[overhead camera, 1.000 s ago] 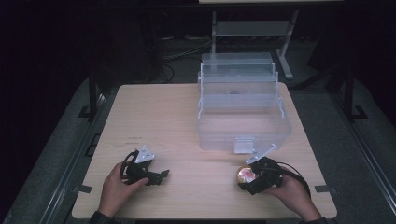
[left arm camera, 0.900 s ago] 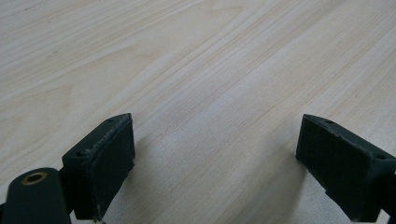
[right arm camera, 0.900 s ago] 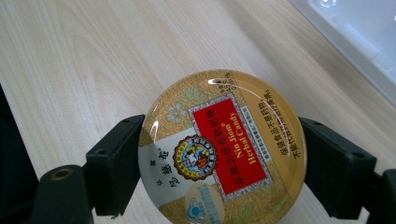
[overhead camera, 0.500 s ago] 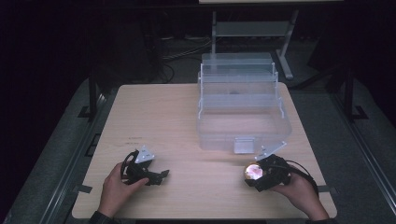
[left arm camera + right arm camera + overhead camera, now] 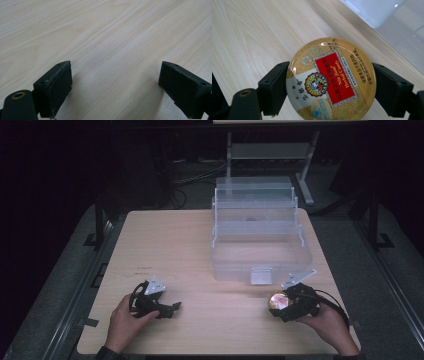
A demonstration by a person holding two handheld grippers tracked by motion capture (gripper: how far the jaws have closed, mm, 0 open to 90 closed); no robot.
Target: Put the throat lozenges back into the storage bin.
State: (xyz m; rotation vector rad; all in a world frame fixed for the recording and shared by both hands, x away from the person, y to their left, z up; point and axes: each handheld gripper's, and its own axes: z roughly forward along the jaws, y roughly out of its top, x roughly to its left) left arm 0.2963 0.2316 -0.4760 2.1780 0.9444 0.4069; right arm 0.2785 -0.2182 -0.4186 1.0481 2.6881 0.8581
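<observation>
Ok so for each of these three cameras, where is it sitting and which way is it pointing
High view: fixed above the person's side, looking forward and down on the table and clear tiered box; both hands and grippers show.
Left gripper view: rides the left gripper, looking along open jaws at bare tabletop.
Right gripper view: rides the right gripper, jaws clamping a round candy tin.
The high and right gripper views share tin and box.

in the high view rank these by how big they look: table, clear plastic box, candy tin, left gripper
1. table, by far the largest
2. clear plastic box
3. left gripper, somewhat larger than the tin
4. candy tin, partly hidden inside the right gripper, so its rank is less sure
</observation>
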